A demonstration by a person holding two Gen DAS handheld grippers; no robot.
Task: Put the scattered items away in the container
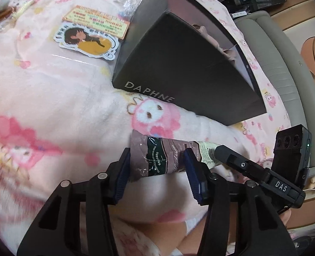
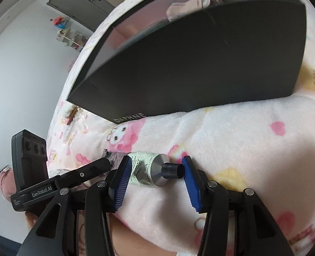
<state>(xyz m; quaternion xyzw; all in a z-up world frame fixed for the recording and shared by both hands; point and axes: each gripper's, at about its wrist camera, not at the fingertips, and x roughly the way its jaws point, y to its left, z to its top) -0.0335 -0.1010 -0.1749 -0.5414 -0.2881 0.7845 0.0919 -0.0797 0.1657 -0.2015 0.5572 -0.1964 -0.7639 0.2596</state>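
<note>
The hand cream tube (image 1: 170, 155) lies on its side on the pink blanket (image 1: 50, 98), low and centre in both views, just below the near corner of the black DAPHNE box (image 1: 178, 68), which sits open in the upper middle of each frame with some pale pink items already inside.

The left gripper (image 1: 155, 168) brackets the crimped tail end of the tube. Its blue pads stand either side of the crinkled foil, close to it, but I cannot tell whether they have bitten yet; the jaws look partly open.

The right gripper (image 2: 155, 170) straddles the capped end. Its left pad touches or nearly touches the tube's label, while the right pad stands just off the black cap (image 2: 172, 170), so it is open and holds nothing.

One grip should be enough here, I judge. The stiff metal shoulder near the cap is the better place to pinch (the tail is soft foil and may fold or slip). Close squarely across the body, lift clear of the plush, and carry the tube up over the box's near wall before letting go.

A sticker (image 1: 87, 40) and a card (image 1: 97, 21) remain on the blanket at the upper left of the left view.
</note>
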